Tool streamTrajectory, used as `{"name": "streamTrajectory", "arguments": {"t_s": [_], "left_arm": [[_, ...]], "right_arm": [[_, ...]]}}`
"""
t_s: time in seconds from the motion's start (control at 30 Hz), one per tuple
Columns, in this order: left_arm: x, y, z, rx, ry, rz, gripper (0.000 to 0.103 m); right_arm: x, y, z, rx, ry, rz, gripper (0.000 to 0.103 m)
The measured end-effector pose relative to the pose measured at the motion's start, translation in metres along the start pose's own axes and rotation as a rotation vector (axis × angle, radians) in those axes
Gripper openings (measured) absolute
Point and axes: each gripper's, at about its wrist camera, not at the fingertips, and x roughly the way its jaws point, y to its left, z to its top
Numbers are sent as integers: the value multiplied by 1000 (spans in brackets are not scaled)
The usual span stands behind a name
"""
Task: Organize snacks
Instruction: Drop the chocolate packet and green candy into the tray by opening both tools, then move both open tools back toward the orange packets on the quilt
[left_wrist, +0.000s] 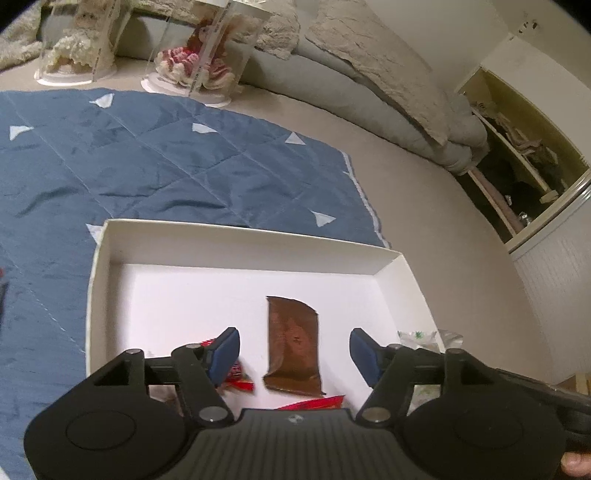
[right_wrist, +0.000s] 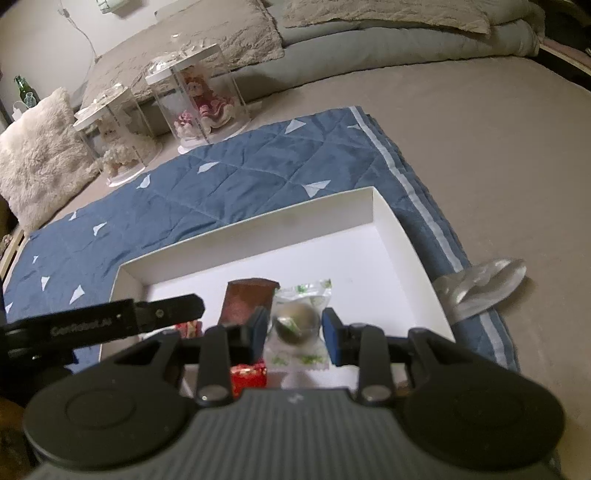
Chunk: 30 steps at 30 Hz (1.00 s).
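Inside white box (left_wrist: 236, 240): brown packet (left_wrist: 293, 343) between open left tongs (left_wrist: 294, 352); right tongs (right_wrist: 294, 332) straddle green-wrapped ball (right_wrist: 297, 321).

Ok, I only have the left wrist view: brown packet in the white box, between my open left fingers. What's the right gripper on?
Observer: The right gripper straddles a clear-wrapped round sweet with green print, lying in the white box right of the brown packet. I can't tell whether the pads press on it.
Operator: Anything breakable far left, past the doll cases?
Observer: Yes, a green glass bottle stands upright behind the fluffy cushion, left of the doll cases.
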Motion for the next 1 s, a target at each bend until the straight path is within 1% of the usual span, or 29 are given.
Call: {"name": "streamTrajectory", "arguments": {"t_s": [0.03,0.1,0.17,0.3,0.4,0.57,0.63,0.67,0.7,0.83,1.0], "left_arm": [[-1,0,0,7,3,8,68],[-2,0,-1,22,12,27,68],[-3,0,-1,34,23,43,68],[-5,-1,-3,49,49,71,70],[-7,-2,-5,72,65,89,74],[-14,-4,-8,100,90,113,75],[-18,-3,-9,105,99,120,78],[-20,-3,-10,108,101,120,81],[-22,-3,-11,115,99,118,84],[-32,-6,-14,138,101,135,84],[-48,-8,-16,149,88,147,93]], "right_arm": [[0,1,-1,5,0,-6,40],[1,3,-2,2,12,-16,50],[2,4,-3,-1,19,-29,55],[1,4,-4,-2,38,-46,56],[0,4,-5,-4,51,-61,57],[-4,4,-7,-10,55,-69,59],[-6,5,-8,-14,57,-72,59],[-7,5,-8,-16,58,-73,60],[-8,5,-9,-18,57,-73,61],[-12,5,-12,-26,57,-74,65],[-24,6,-16,-19,36,-76,73]]}}
